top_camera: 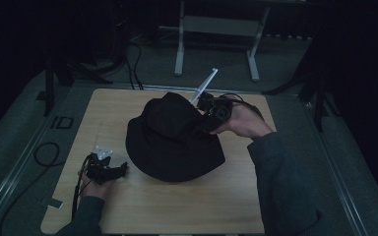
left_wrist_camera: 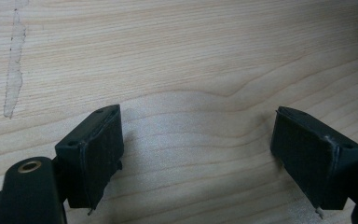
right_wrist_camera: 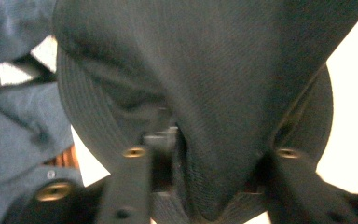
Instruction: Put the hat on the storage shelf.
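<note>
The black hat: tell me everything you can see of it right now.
The black hat is a soft bucket type of dark woven cloth with a stitched brim, lying mid-table, crown up and bunched. A fold of the crown sits between the right gripper jaws at its far right side; whether they pinch it is unclear.

Hat (right_wrist_camera: 214, 84) crown is hiding right gripper (right_wrist_camera: 209, 186) pads; grip probably unclear, whole close-up is blurring, hat's top getting cut off.
</note>
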`<action>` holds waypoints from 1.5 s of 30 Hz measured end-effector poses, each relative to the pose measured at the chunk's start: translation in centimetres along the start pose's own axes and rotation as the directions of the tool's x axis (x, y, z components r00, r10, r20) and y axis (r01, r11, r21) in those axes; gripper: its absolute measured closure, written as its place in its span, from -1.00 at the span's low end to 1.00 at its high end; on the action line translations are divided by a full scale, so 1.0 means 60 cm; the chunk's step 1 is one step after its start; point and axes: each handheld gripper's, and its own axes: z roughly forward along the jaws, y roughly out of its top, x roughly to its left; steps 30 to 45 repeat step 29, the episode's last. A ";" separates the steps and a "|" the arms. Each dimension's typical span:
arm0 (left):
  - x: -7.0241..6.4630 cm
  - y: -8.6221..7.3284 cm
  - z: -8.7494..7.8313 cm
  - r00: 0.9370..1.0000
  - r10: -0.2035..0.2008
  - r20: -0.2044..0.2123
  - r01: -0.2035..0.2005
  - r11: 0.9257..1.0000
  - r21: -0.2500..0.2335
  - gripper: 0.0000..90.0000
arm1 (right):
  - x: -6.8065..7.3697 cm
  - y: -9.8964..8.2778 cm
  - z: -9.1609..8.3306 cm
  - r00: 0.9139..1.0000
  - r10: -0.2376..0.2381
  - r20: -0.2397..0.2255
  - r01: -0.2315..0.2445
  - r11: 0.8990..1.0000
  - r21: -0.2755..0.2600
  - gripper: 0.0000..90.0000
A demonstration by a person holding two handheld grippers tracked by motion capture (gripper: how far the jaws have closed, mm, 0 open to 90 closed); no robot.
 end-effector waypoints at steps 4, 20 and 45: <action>0.000 0.000 0.000 1.000 0.000 0.000 0.000 1.000 0.000 -0.61 | 0.002 0.003 0.004 0.999 0.026 0.032 -0.025 1.000 -0.010 -0.17; 0.000 0.000 0.000 1.000 0.000 0.000 0.000 1.000 0.000 -0.61 | -0.004 -0.018 -0.021 0.994 0.085 0.070 -0.081 0.995 -0.054 -0.76; 0.000 0.000 0.000 1.000 0.000 0.000 0.000 1.000 0.000 -0.61 | -0.005 -0.047 -0.031 0.995 0.056 0.077 -0.054 0.998 -0.037 -0.76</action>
